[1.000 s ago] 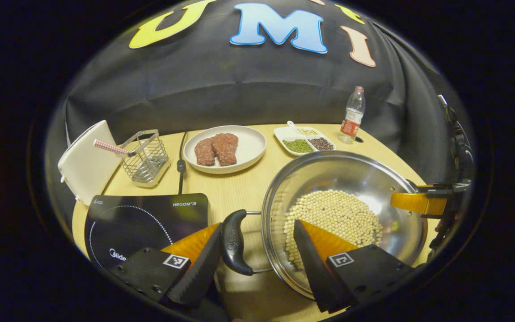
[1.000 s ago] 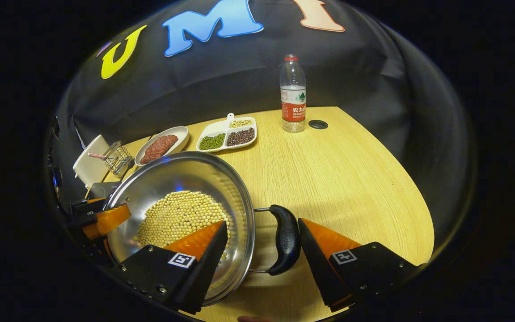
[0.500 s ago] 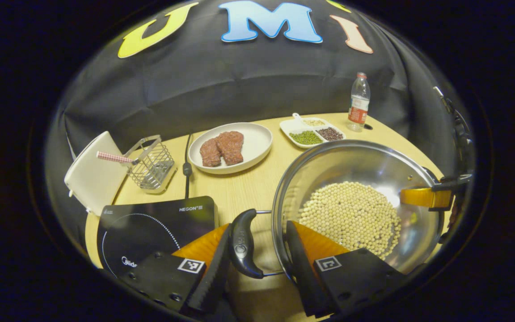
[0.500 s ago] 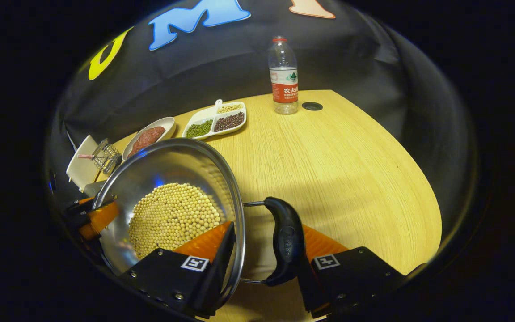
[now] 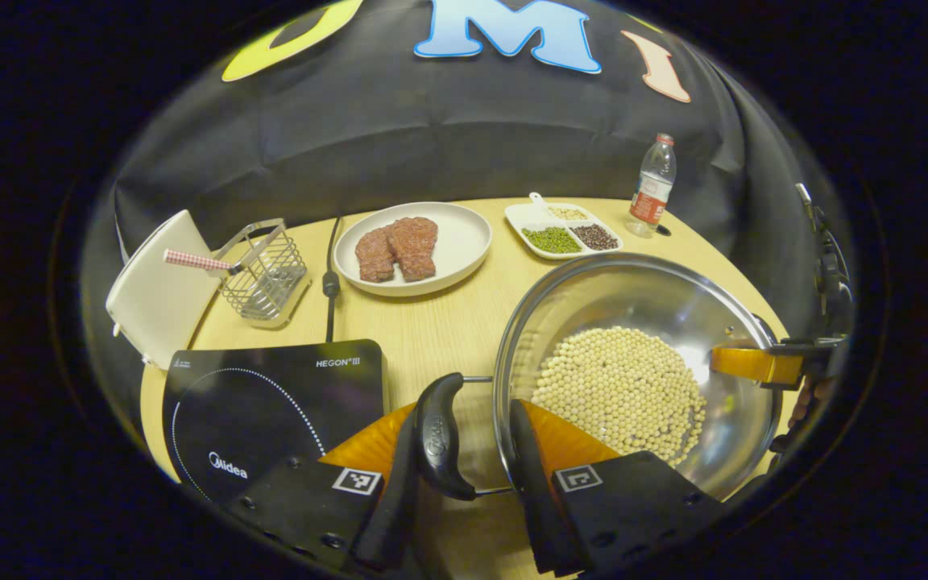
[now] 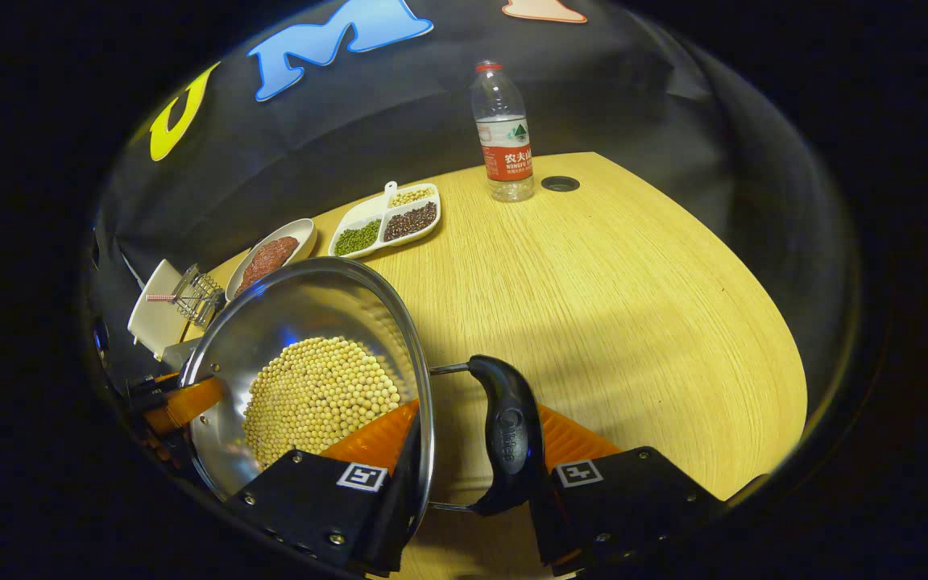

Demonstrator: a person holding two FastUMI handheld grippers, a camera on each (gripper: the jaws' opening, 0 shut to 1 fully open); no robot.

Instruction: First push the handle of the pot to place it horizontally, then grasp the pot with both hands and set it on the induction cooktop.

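Left gripper view: the left gripper is clenched on the black curved side handle of the round stainless-steel pot; 1 finger presses the handle's outer face, the other sits between the handle and the pot wall. The pot holds a bed of pale yellow soybeans. It is just to the right of the black glass induction cooktop, not on it. At the pot's far rim, the other gripper meets the opposite side. Behind stand a white round plate with 2 brown meat pieces, a white divided dish of beans, a clear plastic water bottle and a wire basket on the light wooden table.

Right gripper view: the right gripper grasps the pot's second black handle, fingers closed against both of its sides. The pot lies left of this handle, with bare tabletop to the right.
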